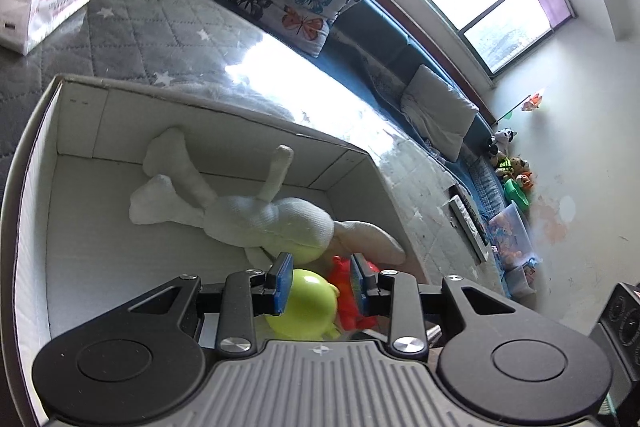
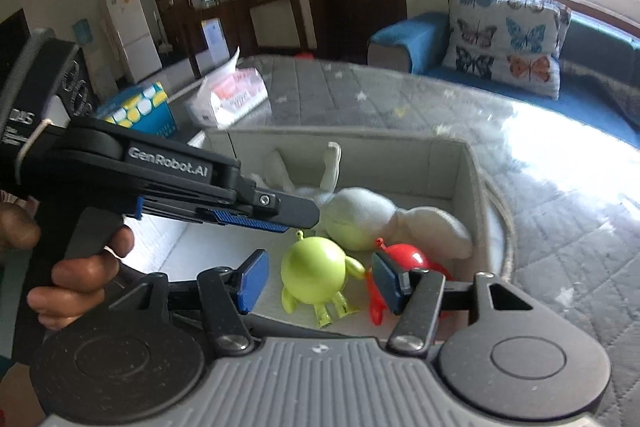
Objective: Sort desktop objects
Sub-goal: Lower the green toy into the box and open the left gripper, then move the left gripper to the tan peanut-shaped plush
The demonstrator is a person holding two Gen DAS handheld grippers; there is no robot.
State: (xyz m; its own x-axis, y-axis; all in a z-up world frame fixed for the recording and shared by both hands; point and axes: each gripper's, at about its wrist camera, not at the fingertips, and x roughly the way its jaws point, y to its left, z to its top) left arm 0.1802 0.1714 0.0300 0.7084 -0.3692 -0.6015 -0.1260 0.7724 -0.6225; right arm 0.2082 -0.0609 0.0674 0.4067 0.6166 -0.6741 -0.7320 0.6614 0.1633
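Beside the green toy point(image 2: 314, 277): red toy point(image 2: 404, 259), plush point(image 2: 360, 219).

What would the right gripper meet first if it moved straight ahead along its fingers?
Most likely the green round toy figure, lying in the box directly between the right gripper's open fingers. Depth is unclear; the white plush toy lies just beyond.

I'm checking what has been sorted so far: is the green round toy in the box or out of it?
In. The green round toy lies on the box floor, beside the red toy and the white plush.
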